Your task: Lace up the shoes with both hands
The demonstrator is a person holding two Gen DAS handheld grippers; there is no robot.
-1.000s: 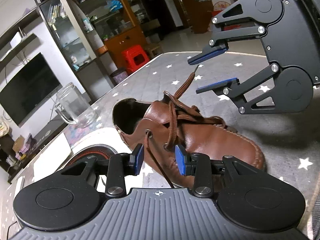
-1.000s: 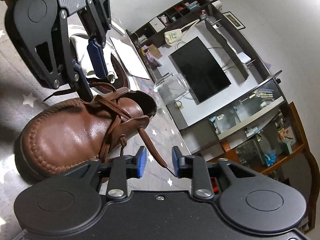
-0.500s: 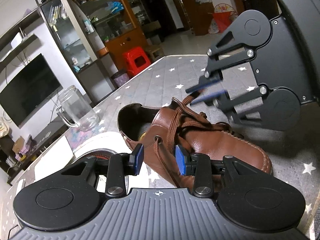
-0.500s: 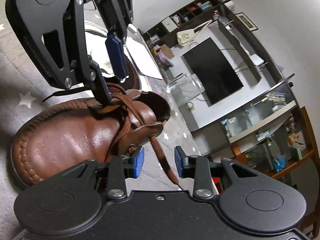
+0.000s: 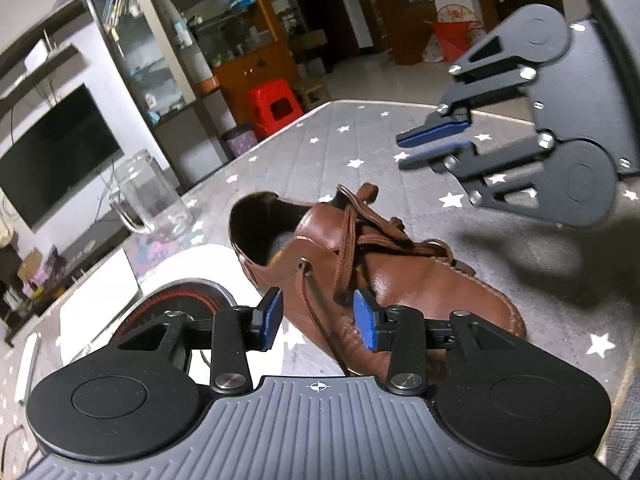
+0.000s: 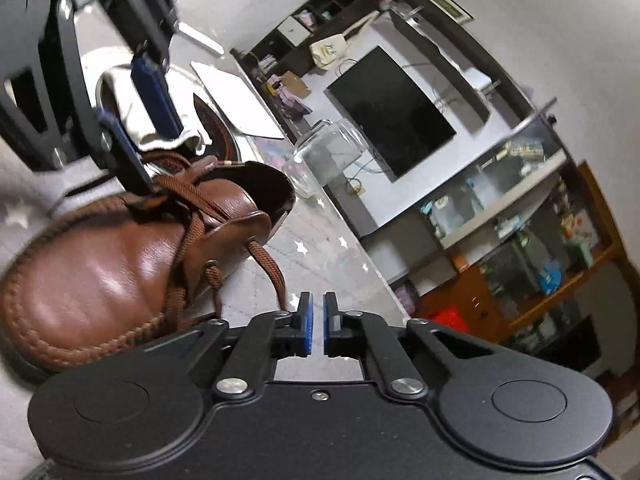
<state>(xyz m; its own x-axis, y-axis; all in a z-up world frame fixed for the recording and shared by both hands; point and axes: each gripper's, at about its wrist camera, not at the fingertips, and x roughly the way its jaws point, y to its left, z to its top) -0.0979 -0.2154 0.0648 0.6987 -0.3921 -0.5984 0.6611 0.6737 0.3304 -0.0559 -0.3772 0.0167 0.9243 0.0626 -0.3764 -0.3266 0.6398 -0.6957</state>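
Left wrist camera: I look forward over my left gripper (image 5: pixel 318 318), close above the shoe (image 5: pixel 384 272). Right wrist camera: close, facing it from the opposite side. Shared: shoe, glass jar (image 6: pixel 328 152), television (image 5: pixel 52 156).

Star-printed table (image 5: pixel 500 280): open surface lay right of and beyond the brown shoe (image 5: pixel 400 280). Left of the shoe, passage was blocked by a glass jar (image 5: pixel 148 196) and a white round object (image 5: pixel 192 264).
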